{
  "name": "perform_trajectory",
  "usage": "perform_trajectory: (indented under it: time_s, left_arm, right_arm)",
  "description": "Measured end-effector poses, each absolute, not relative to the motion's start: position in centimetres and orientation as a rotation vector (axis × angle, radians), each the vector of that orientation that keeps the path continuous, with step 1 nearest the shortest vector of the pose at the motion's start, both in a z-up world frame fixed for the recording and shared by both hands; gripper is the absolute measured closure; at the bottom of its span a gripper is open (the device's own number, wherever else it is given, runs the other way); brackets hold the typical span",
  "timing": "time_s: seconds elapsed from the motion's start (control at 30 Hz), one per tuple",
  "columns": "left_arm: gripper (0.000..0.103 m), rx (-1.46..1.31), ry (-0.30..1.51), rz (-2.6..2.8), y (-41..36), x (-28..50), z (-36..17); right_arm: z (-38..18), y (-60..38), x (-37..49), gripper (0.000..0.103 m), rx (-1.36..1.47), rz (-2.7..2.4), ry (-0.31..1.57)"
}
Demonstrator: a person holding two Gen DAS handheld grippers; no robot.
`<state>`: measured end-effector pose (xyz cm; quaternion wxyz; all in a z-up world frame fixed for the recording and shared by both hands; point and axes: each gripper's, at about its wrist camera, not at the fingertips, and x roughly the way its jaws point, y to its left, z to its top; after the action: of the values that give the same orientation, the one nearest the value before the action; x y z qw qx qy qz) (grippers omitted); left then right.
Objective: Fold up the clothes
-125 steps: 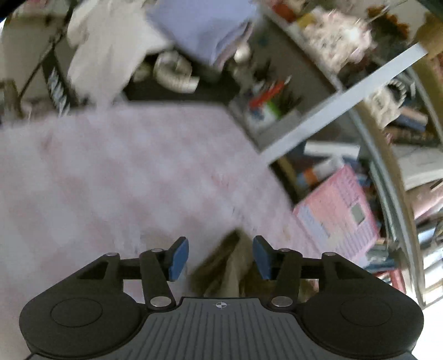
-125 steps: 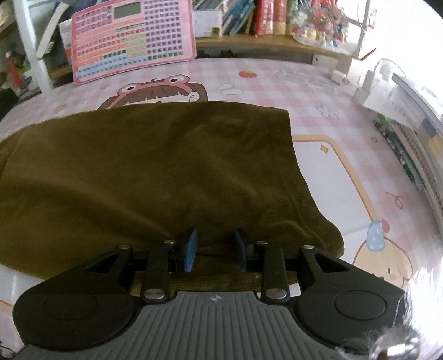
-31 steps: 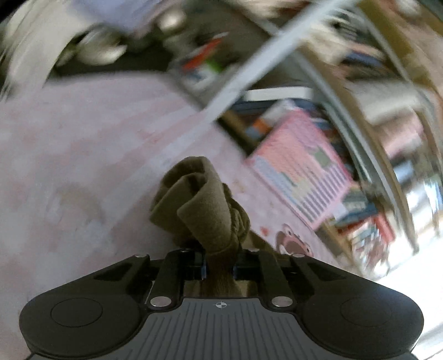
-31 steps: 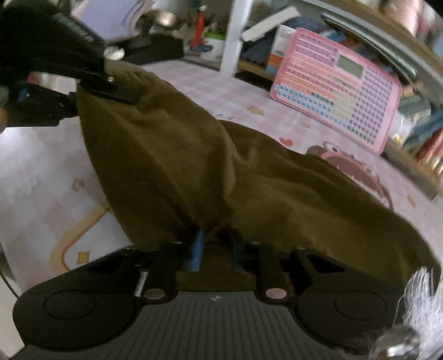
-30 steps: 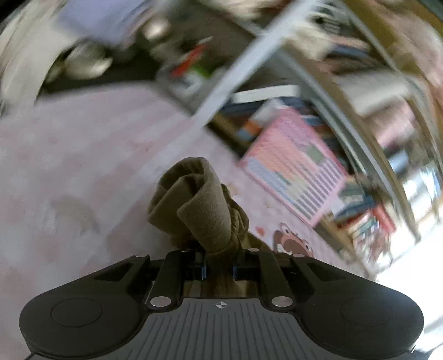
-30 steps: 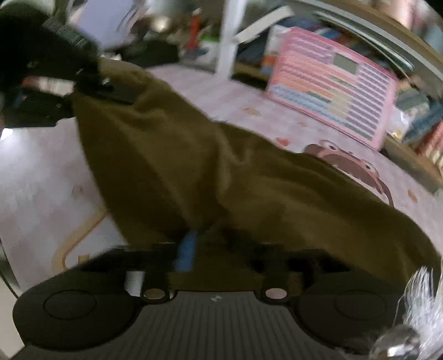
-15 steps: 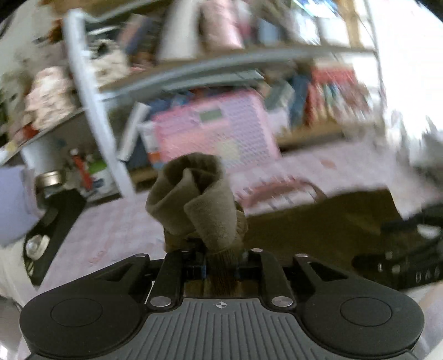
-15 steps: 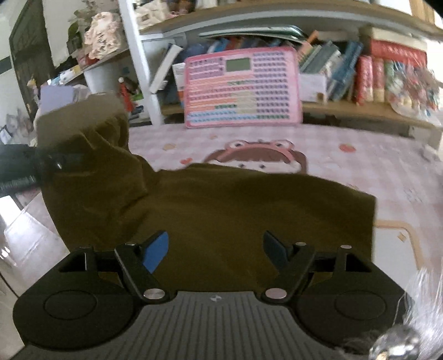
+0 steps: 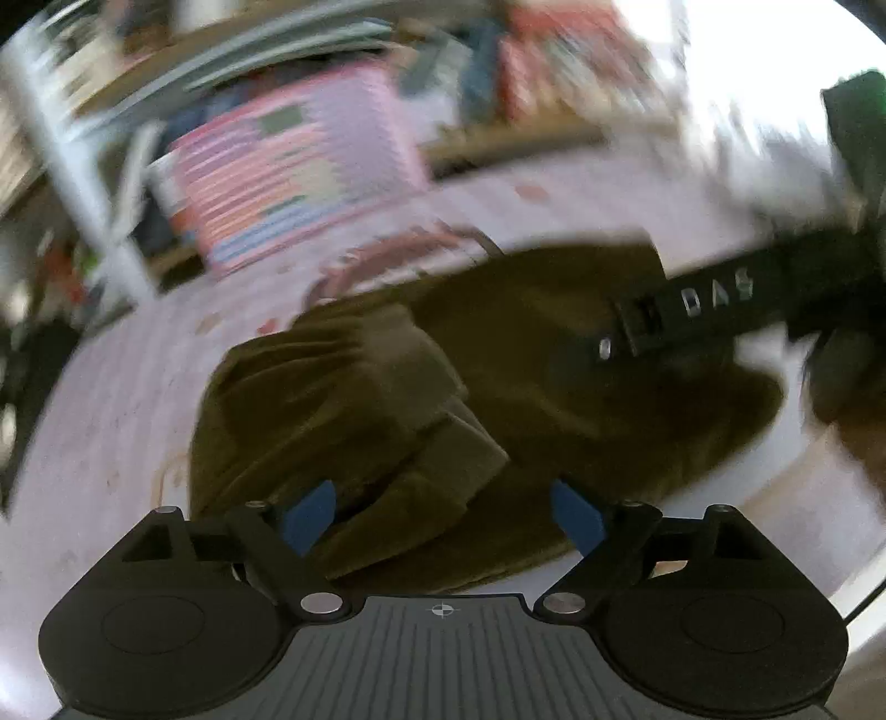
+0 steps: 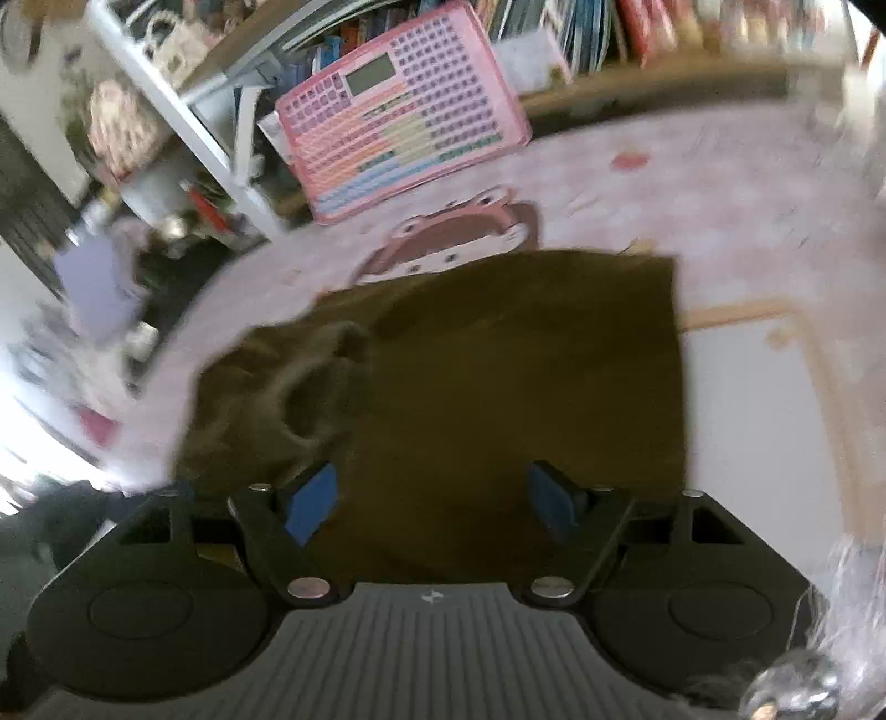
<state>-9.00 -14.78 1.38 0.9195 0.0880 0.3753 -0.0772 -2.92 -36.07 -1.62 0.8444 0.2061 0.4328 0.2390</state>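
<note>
An olive-brown garment (image 9: 498, 376) lies folded over on the pink checked table cover (image 9: 111, 387), its left part bunched in soft rolls (image 9: 343, 399). My left gripper (image 9: 443, 515) hangs open just above its near edge, nothing between the blue pads. In the right wrist view the same garment (image 10: 526, 376) spreads flat with a straight right edge and a crumpled lump at the left (image 10: 299, 399). My right gripper (image 10: 432, 498) is open over its near part. The right gripper's black body (image 9: 720, 310) crosses the far right of the left wrist view.
A pink keyboard toy (image 10: 398, 111) leans against the shelf at the back of the table. A cartoon print (image 10: 465, 232) shows on the cover behind the garment. Shelves with books (image 10: 581, 27) and a white post (image 10: 183, 111) stand behind. Both views are motion-blurred.
My left gripper has let go of the bunched garment end, which now lies on the rest of the cloth. The right gripper, open since half a second ago, stays open above the garment.
</note>
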Motion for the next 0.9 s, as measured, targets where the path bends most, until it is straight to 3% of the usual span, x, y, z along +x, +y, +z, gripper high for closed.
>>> perform_trajectory:
  time_s: [0.2,0.37,0.4,0.43,0.47,0.5,0.57,0.77,0.9]
  left_arm:
    - [0.008,-0.282,0.656,0.081,-7.7,-12.9,3.0]
    - [0.008,-0.362,0.621,0.191,-5.2,-15.0,3.3]
    - [0.008,-0.361,0.621,0.197,-5.1,-15.0,3.3]
    - [0.008,-0.360,0.622,0.202,-5.1,-15.0,3.2]
    - [0.008,-0.360,0.623,0.208,-5.1,-15.0,3.2]
    - [0.008,-0.359,0.623,0.214,-5.0,-15.0,3.1]
    - [0.008,-0.353,0.624,0.222,-5.0,-15.0,3.1]
    - [0.008,-0.363,0.642,0.214,-5.3,-15.2,2.7]
    - [0.008,-0.340,0.642,0.197,-5.9,-15.1,2.7]
  right_arm:
    - [-1.8,-34.0,-0.6,0.012,0.600,0.598,0.976]
    - [-1.6,-32.0,1.0,0.010,0.688,0.637,1.000]
    - [-1.5,-31.6,1.3,0.018,0.706,0.645,1.005]
    - [-1.5,-31.2,1.6,0.049,0.724,0.653,1.009]
    - [-1.4,-30.8,1.9,0.066,0.741,0.661,1.014]
    - [-1.4,-30.4,2.2,0.075,0.759,0.669,1.019]
    - [-1.6,-29.9,2.6,0.082,0.780,0.674,1.034]
    - [-4.1,-30.6,3.1,0.081,0.742,0.614,1.124]
    - [-4.4,-31.5,2.7,0.061,0.745,0.604,1.113]
